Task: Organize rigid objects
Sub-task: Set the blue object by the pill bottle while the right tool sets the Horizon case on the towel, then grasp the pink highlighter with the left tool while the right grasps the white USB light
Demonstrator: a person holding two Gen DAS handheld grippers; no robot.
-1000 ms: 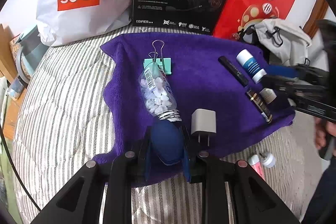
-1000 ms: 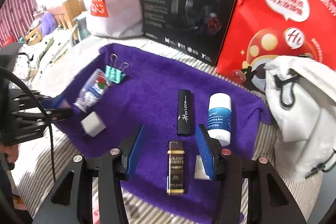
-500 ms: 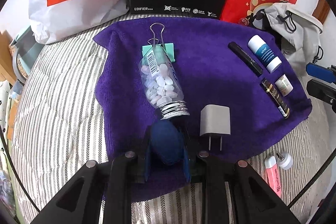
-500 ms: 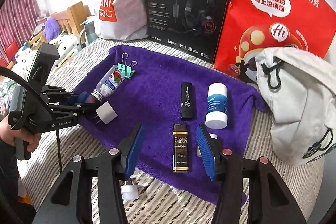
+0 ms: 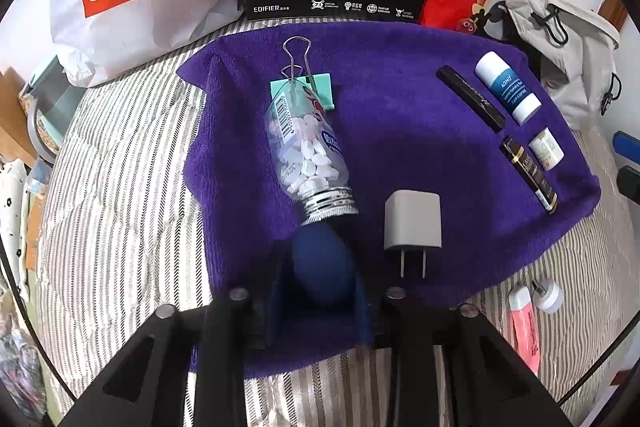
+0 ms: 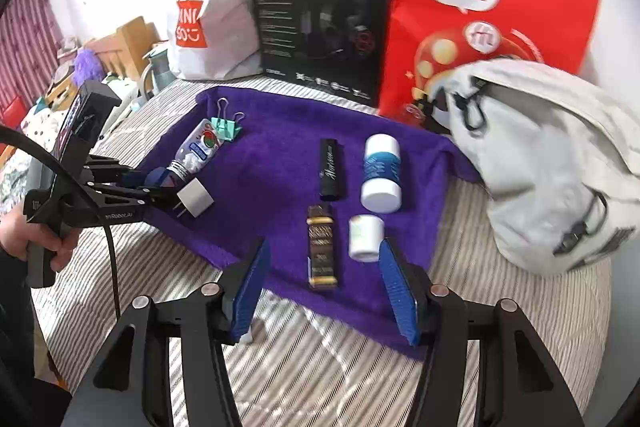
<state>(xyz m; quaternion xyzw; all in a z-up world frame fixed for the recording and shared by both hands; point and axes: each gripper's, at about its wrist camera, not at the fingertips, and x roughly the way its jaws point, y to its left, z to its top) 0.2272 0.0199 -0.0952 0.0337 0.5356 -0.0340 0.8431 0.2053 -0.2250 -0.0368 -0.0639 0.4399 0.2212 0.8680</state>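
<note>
Blue-capped candy bottle lies on the purple towel, its cap clamped in the left gripper, white charger beside it. Only the right wrist view shows the right gripper, jaws apart, above the towel's near edge, and a hand holding the left tool.

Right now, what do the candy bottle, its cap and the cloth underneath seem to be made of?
Candy bottle: clear glossy plastic, probably; white tablets show through. Its blue cap, clamped in the left gripper: matte, likely plastic. Purple towel: soft fuzzy pile.
</note>
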